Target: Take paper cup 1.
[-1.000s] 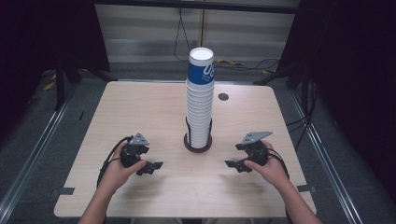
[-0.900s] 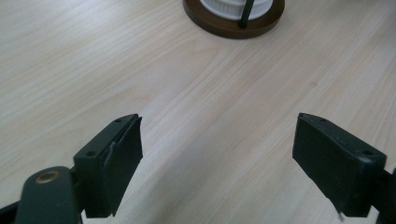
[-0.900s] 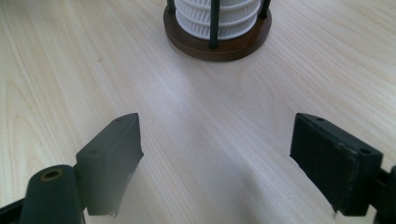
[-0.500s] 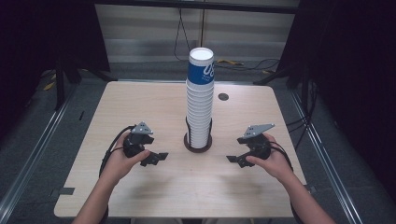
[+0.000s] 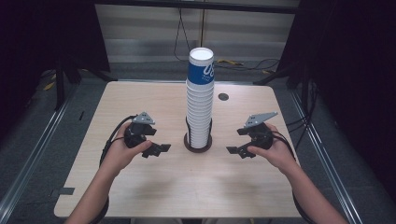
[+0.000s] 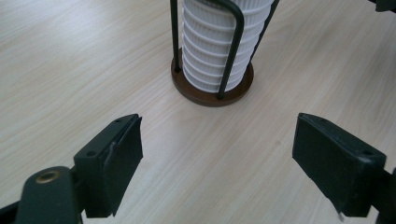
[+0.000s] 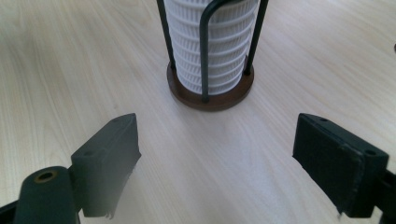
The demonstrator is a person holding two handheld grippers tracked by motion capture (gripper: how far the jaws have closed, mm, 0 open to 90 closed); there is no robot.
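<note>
A tall stack of white ribbed paper cups (image 5: 200, 105), the top one blue-banded, stands in a black wire holder on a round brown base (image 5: 197, 144) at the table's middle. My left gripper (image 5: 158, 150) is open, left of the base, jaws pointing at it. My right gripper (image 5: 235, 150) is open, right of the base. The left gripper view has the cup stack (image 6: 218, 42) and base (image 6: 212, 91) ahead between wide-apart jaws of my left gripper (image 6: 224, 158). In the right gripper view the stack (image 7: 210, 44) stands ahead of my right gripper (image 7: 224, 161), nothing between its jaws.
The light wooden table (image 5: 140, 186) has a small dark round grommet (image 5: 223, 97) behind the stack at right. Black cables trail from both grippers. Metal rails and dark floor surround the table.
Both hands have moved slightly forward and inward toward the cup holder. The jaws stay open and the cup stack has not moved.
</note>
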